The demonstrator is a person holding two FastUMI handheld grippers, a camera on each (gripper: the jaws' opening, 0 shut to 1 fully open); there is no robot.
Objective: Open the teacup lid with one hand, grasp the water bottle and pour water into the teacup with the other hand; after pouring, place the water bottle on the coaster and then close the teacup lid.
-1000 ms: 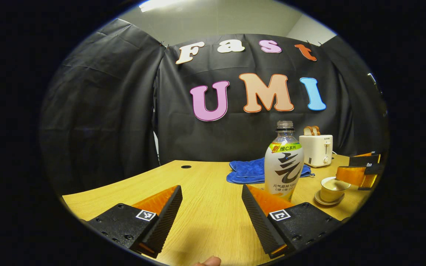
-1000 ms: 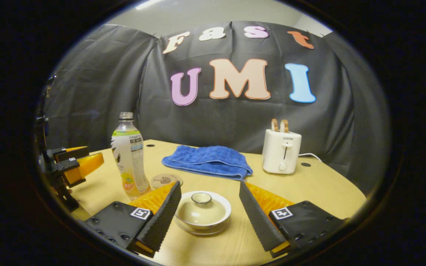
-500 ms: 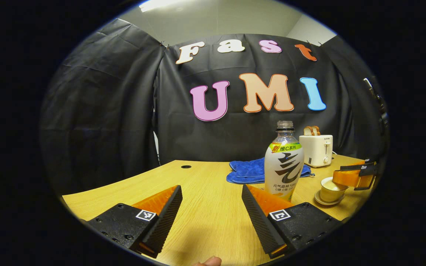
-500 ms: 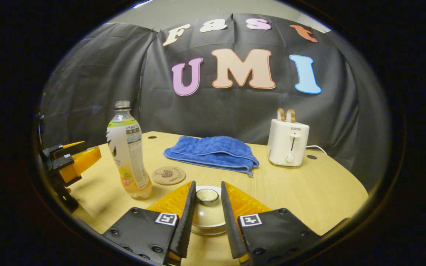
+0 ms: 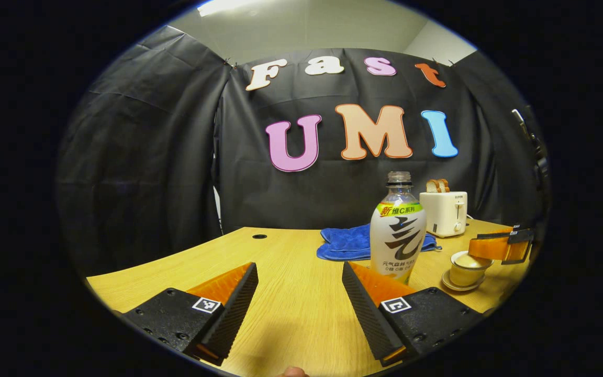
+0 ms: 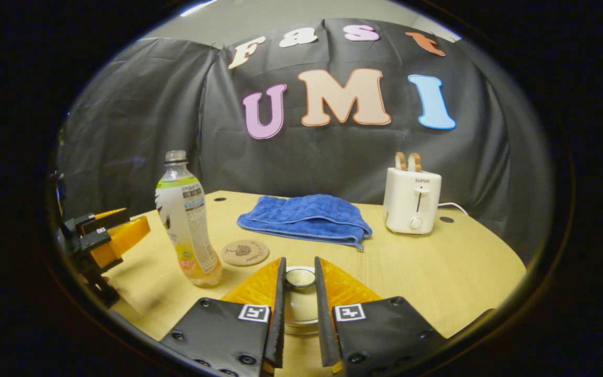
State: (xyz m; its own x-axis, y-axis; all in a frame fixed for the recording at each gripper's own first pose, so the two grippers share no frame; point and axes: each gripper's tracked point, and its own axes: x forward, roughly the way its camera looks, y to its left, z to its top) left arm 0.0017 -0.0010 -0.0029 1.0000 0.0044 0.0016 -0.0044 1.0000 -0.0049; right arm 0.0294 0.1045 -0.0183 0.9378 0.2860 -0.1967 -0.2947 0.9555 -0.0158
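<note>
Left claw (image 5: 300, 293): spread wide and empty, held low over the light wooden surface (image 5: 291, 262); it is also seen at the left edge of the right gripper view (image 6: 108, 238).
Right claw (image 6: 299, 309): drawn in on the round knob of the pale ceramic teacup lid (image 6: 300, 277), with both fingers seen pressing on the knob's sides; in the left gripper view it is seen over the cup at far right (image 5: 500, 246).
Teacup: a cream lidded cup on a small saucer (image 5: 464, 264), standing on the surface to the right of the bottle.
Water bottle: a clear plastic bottle with a white and green label (image 5: 398, 230), uncapped, standing upright just beyond the left claw's right finger.
Coaster: a round brown disc with a dark print (image 6: 245, 253), lying flat between the bottle (image 6: 189, 230) and the folded blue towel (image 6: 304, 219).
Toaster: a white two-slot toaster holding bread (image 6: 412, 201), placed to the right of the towel.
</note>
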